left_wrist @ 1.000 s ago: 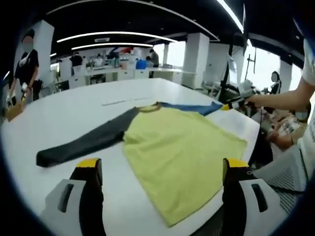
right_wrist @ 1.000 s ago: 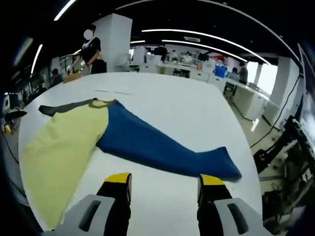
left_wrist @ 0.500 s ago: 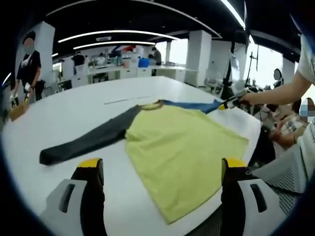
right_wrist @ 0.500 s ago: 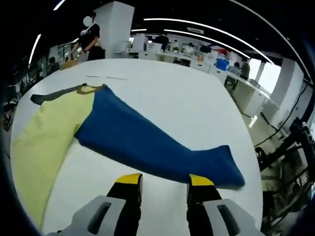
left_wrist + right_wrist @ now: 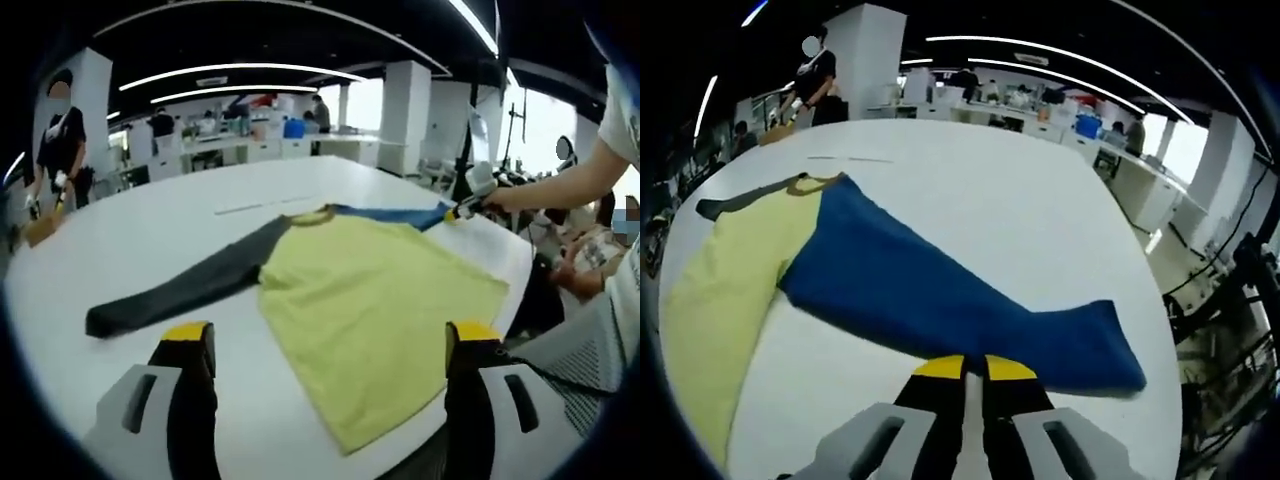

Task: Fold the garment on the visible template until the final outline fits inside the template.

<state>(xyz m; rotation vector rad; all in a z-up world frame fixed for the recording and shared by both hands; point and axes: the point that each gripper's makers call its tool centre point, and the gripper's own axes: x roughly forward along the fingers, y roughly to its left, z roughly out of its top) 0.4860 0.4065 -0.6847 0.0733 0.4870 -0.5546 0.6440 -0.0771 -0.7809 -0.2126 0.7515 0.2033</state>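
A long-sleeved shirt lies flat on the white table (image 5: 150, 230). Its yellow-green body (image 5: 375, 300) is in the middle, a dark grey sleeve (image 5: 185, 290) stretches left and a blue sleeve (image 5: 395, 214) runs to the far right. My left gripper (image 5: 328, 335) hovers open over the near table edge, short of the shirt's hem. In the right gripper view the blue sleeve (image 5: 930, 290) spreads across the table, with the yellow body (image 5: 720, 280) at left. My right gripper (image 5: 975, 368) is shut on the sleeve's near edge; it also appears as the right gripper (image 5: 460, 212) in the left gripper view.
A thin line mark (image 5: 250, 207) lies on the table beyond the collar. The table edge (image 5: 1155, 330) drops off close to the sleeve's cuff. A person (image 5: 55, 140) stands at the far side. Desks and pillars fill the background.
My right gripper has moved forward to the blue sleeve's near edge and its jaws have gone from open to shut there. The left gripper stays open and nearly still.
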